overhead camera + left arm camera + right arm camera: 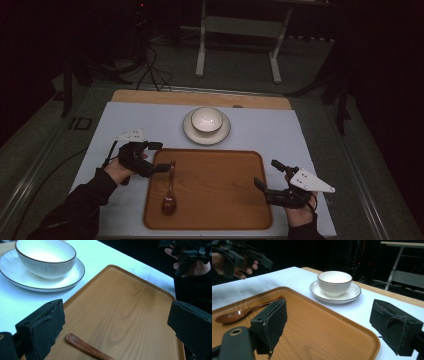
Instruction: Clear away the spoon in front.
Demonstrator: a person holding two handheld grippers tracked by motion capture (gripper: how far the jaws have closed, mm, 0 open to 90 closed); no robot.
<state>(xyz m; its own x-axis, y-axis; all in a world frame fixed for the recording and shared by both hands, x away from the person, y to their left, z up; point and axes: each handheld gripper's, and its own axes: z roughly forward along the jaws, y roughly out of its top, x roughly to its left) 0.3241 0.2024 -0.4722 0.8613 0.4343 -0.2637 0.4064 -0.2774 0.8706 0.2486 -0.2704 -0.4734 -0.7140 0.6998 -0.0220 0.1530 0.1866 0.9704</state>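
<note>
A wooden tray [215, 185] lies in the middle of the white table mat. On its left part rests a dark wooden spoon [170, 192], bowl end toward me. My left gripper [159, 156] hovers open at the tray's left edge, its jaws on either side of the spoon's handle tip [83, 347]. At the tray's right edge my right gripper [268, 175] also stands open, holding nothing. Behind the tray a white bowl [206, 120] sits on a white plate [190, 132]. The right gripper view shows the spoon [242, 312], bowl [334, 282] and tray [317, 325].
The white mat [130, 120] covers a wooden table whose far edge [150, 96] shows bare. Beyond it are a dark floor, cables [150, 70] and a white metal stand [237, 30]. In the left gripper view, the other hand and gripper [190, 255] sit across the tray [130, 300].
</note>
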